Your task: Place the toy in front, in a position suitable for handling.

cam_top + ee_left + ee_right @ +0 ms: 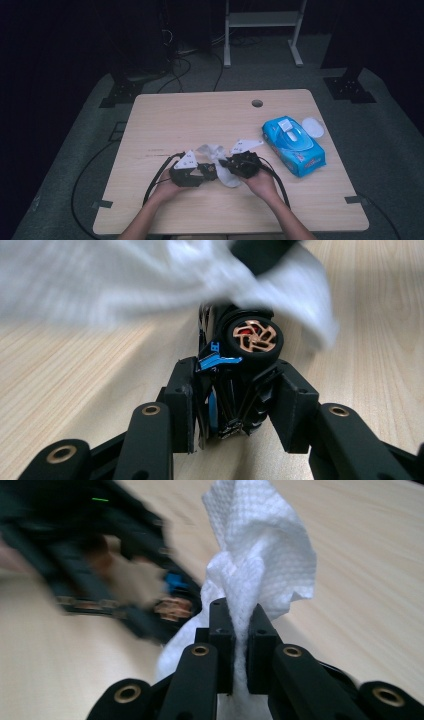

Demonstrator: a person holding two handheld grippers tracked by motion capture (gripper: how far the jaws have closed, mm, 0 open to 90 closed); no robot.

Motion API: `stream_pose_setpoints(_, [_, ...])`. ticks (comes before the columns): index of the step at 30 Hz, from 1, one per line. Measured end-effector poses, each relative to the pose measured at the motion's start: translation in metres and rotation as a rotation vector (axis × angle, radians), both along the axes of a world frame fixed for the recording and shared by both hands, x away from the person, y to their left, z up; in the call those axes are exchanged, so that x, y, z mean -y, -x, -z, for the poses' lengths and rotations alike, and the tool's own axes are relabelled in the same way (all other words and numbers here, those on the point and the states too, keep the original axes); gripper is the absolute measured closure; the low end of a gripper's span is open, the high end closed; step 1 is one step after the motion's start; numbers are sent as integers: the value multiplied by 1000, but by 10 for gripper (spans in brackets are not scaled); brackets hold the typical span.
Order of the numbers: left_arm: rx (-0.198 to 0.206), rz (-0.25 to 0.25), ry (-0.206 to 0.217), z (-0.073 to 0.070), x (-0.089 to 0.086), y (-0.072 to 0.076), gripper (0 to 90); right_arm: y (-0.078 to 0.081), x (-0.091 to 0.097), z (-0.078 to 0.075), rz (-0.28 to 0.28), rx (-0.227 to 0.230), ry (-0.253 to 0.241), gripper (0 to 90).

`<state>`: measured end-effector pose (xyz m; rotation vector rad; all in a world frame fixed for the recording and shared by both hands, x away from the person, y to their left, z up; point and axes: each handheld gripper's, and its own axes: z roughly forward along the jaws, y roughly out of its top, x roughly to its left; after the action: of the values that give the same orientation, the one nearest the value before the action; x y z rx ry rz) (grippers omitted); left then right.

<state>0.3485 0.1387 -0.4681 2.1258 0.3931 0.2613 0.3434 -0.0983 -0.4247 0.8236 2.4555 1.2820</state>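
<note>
Work in hand: wiping a small toy car with a wet wipe, judging by how the two are brought together near the front middle of the counter (165, 112).
Left gripper (235, 405): fingers closed on the toy car (235, 375), clamping its dark body from both sides with a copper-spoked wheel (253, 337) facing outward, probably so the car stays put while it is rubbed.
Right gripper (239, 645): fingers pinched tight on a bunched fold of the white wipe (260, 565), which stands up loose above them, leaving free cloth to drag over the car.
Wipe and car: touching, the cloth draped over the far end of the car.
Wipe pack (293, 145): blue, lying right of the hands, its lid open, within easy reach.
</note>
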Motion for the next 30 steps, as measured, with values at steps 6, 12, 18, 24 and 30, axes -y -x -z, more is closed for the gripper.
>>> stream_pose_setpoints(6, [3,-6,1,0,2,0,585,3,-5,2,16,-24,-59,845])
stream_pose_setpoints(12, [6,-7,-6,0,1,1,585,6,-17,3,-22,2,-42,845])
stream_pose_setpoints(18, [6,-8,-1,0,2,1,585,1,4,2,82,26,-14,847])
stream_pose_setpoints(24, [5,-6,1,1,3,1,585,14,-25,4,-22,42,-27,844])
stream_pose_setpoints(30, [10,-3,-2,1,4,2,585,6,4,4,72,81,19,845])
